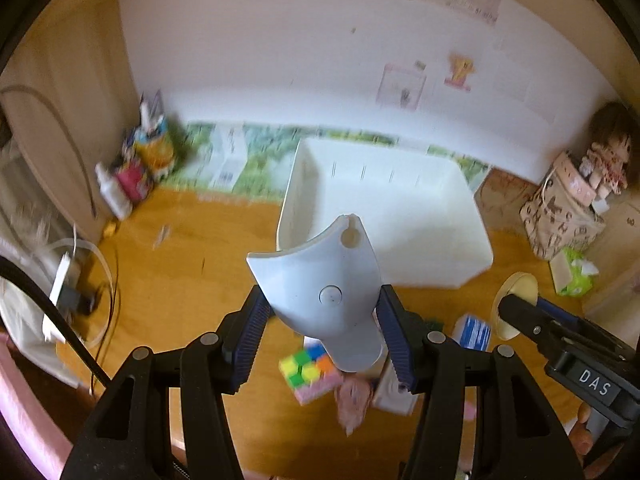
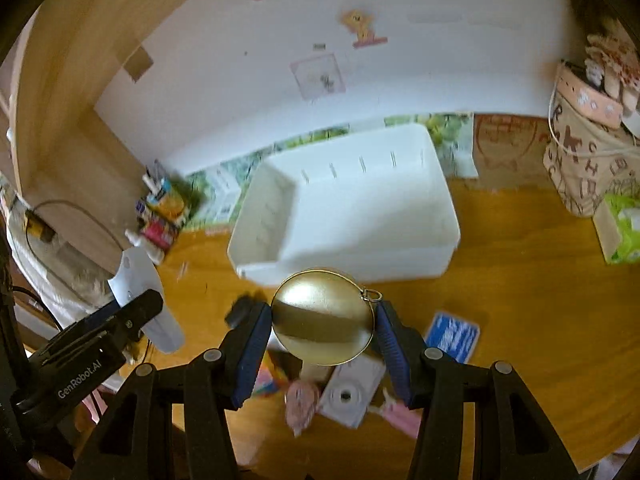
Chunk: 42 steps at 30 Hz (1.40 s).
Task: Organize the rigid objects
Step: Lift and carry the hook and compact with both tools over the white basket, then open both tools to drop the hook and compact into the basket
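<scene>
My left gripper (image 1: 323,308) is shut on a white plastic scoop (image 1: 320,284) and holds it above the wooden table, just short of the white bin (image 1: 400,216). My right gripper (image 2: 323,324) is shut on a round gold compact (image 2: 323,322) with a small ring, held above the table in front of the same white bin (image 2: 352,208). The bin looks empty. The right gripper with the gold disc also shows in the left wrist view (image 1: 516,304). The left gripper with the scoop shows in the right wrist view (image 2: 140,304).
On the table below lie a colourful puzzle cube (image 1: 310,370), a white toy camera (image 2: 350,394), a pink doll (image 2: 302,404) and a blue-white card (image 2: 452,336). Bottles and boxes (image 1: 136,168) stand at the back left. A patterned bag (image 2: 584,156) and green tissue pack (image 2: 622,228) are at right.
</scene>
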{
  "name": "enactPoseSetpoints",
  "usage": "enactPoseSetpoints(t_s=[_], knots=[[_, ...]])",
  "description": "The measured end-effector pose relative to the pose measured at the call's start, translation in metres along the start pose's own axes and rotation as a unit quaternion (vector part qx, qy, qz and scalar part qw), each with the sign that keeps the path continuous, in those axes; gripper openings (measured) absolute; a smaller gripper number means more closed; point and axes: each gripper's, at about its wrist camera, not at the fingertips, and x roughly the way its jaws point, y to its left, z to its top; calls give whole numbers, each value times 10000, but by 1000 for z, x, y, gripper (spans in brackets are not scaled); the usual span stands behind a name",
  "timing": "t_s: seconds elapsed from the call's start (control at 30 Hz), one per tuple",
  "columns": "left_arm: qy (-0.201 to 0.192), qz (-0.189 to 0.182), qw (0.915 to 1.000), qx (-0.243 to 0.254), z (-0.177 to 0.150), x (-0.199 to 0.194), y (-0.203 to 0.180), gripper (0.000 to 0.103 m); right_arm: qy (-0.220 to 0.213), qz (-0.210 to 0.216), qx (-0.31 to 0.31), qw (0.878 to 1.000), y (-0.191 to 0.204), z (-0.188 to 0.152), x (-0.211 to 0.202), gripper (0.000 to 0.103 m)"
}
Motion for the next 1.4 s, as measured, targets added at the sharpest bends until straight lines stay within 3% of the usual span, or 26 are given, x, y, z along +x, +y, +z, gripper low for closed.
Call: enactPoseSetpoints(t_s=[0.13, 0.37, 0.57, 0.83, 1.23, 1.3, 1.4], knots=[[-461, 73, 9986, 233, 20, 10, -6, 59, -249, 53, 7, 9997, -5, 22, 14, 54], [-1047, -324, 9931, 421, 46, 42, -11, 59, -761, 56, -209, 9969, -9, 48, 41, 54], [-1280, -736, 9879, 483, 54, 80, -19, 59, -987, 77, -279, 9947, -21, 64, 72, 54], [-1146, -987, 9881, 284, 57, 125, -16, 59, -1173, 214, -327, 9923, -38, 71, 106, 54], [-747, -783, 9940, -142, 59, 160, -1, 60, -1143, 298, -404, 9922, -42, 73, 128, 55], [-684, -791, 9944, -166, 60, 162, -1, 62, -1154, 305, -422, 9920, -41, 73, 127, 66], [-819, -772, 9935, -169, 62, 156, -1, 78, -1246, 363, -400, 9907, -40, 72, 121, 74]])
